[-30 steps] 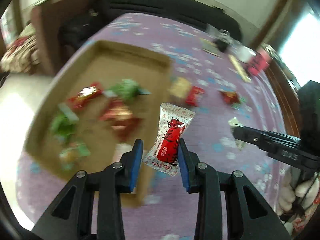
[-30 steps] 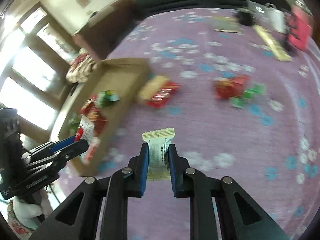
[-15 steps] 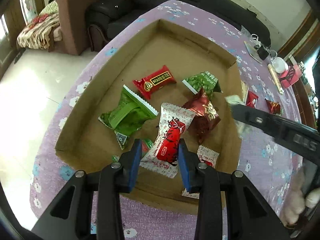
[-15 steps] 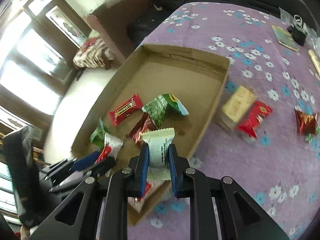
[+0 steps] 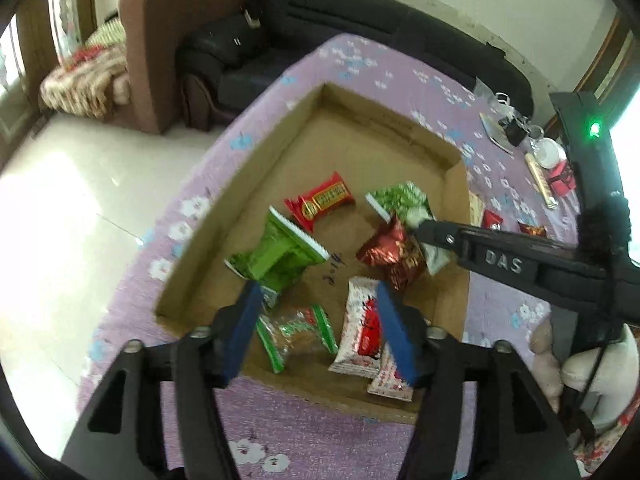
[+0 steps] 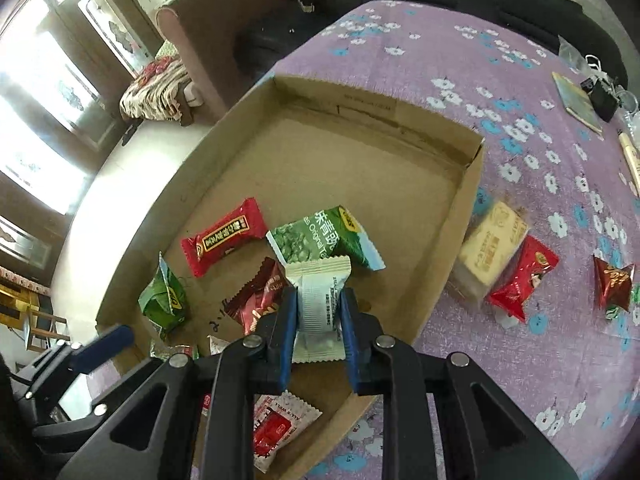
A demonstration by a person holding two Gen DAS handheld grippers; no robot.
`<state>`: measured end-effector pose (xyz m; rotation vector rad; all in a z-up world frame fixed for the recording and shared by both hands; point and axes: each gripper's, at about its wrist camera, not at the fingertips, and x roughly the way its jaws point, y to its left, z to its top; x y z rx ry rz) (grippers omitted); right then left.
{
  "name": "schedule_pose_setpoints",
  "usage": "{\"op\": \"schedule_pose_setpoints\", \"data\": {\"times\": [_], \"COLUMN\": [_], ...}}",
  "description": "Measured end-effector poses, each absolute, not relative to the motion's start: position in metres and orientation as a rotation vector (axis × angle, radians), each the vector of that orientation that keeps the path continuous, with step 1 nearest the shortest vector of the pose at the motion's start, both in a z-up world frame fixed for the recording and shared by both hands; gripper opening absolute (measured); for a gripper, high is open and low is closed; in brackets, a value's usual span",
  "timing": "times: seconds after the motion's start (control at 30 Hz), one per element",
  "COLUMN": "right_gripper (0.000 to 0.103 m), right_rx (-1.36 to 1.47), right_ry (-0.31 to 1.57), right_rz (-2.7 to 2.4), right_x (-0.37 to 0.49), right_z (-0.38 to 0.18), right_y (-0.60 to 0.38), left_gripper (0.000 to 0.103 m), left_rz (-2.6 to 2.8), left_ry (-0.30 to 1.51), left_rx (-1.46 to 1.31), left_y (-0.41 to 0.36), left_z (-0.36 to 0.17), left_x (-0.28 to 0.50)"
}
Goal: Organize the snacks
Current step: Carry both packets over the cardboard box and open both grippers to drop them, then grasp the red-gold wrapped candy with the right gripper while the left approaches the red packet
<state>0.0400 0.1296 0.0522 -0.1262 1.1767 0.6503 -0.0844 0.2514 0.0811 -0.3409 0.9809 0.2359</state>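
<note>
A shallow cardboard box [image 5: 304, 128] [image 6: 468, 208] on the purple flowered tablecloth holds several snack packets. My left gripper [image 5: 320, 330] is open over the box's near end; the white and red packet [image 5: 360, 328] lies in the box below it. My right gripper [image 6: 318, 336] is shut on a white packet [image 6: 320, 292] and holds it above the box, over a dark red packet [image 6: 256, 300]. In the left wrist view the right gripper [image 5: 420, 228] reaches in from the right. A yellow packet [image 6: 492, 244] and red packets [image 6: 524, 276] lie outside the box.
A book [image 6: 576, 102], a black item [image 6: 602, 98] and other small things sit at the table's far right. A black sofa [image 5: 360, 12] and a brown armchair [image 5: 160, 48] stand behind the table. White floor [image 5: 72, 200] lies to the left.
My left gripper has opened and dropped the white and red packet into the box. My right gripper has carried the white packet further over the box.
</note>
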Motion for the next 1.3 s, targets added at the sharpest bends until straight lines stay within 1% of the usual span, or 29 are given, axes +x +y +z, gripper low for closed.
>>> {"op": "schedule_pose_setpoints", "data": {"times": [0.03,0.17,0.3,0.33,0.43,0.5,0.57,0.6,0.63,0.7,0.8,0.97,1.3], "right_gripper": [0.021,0.021,0.021,0.021,0.021,0.021,0.021,0.021,0.021,0.021,0.021,0.022,0.022], "right_rx": [-0.118,-0.076,-0.012,0.003,0.029,0.071,0.111,0.131,0.152,0.174,0.205,0.243,0.280], "right_ry": [1.169,1.131,1.094,1.083,1.059,1.066,1.087,1.098,1.109,1.115,1.108,1.103,1.128], "right_rz": [0.650,0.643,0.615,0.602,0.548,0.513,0.486,0.478,0.474,0.465,0.470,0.483,0.485], "right_x": [0.038,0.027,0.015,0.011,0.002,0.000,0.001,0.002,0.002,0.002,0.001,0.003,0.017], "right_z": [0.056,0.074,0.088,0.090,0.093,0.091,0.085,0.081,0.078,0.076,0.074,0.071,0.054], "right_y": [0.125,0.099,0.053,0.040,-0.001,-0.026,-0.048,-0.058,-0.068,-0.082,-0.099,-0.122,-0.152], "left_gripper": [0.068,0.069,0.069,0.069,0.069,0.069,0.069,0.070,0.076,0.082,0.082,0.082,0.082], "left_rz": [0.250,0.229,0.047,0.039,0.072,0.135,0.180,0.192,0.213,0.289,0.337,0.276,0.264], "left_ry": [0.966,0.912,0.902,0.908,0.938,0.964,0.963,0.964,0.967,0.971,0.971,0.960,1.022], "left_rx": [-0.318,-0.289,-0.487,-0.494,-0.414,-0.273,-0.200,-0.176,-0.148,-0.056,0.045,0.012,0.074], "left_y": [0.249,0.236,0.231,0.227,0.208,0.185,0.167,0.159,0.151,0.132,0.111,0.089,0.055], "left_z": [0.085,0.098,0.100,0.102,0.110,0.118,0.124,0.128,0.130,0.132,0.135,0.135,0.119], "left_x": [-0.085,-0.085,-0.084,-0.084,-0.082,-0.077,-0.076,-0.075,-0.074,-0.073,-0.071,-0.068,-0.048]}}
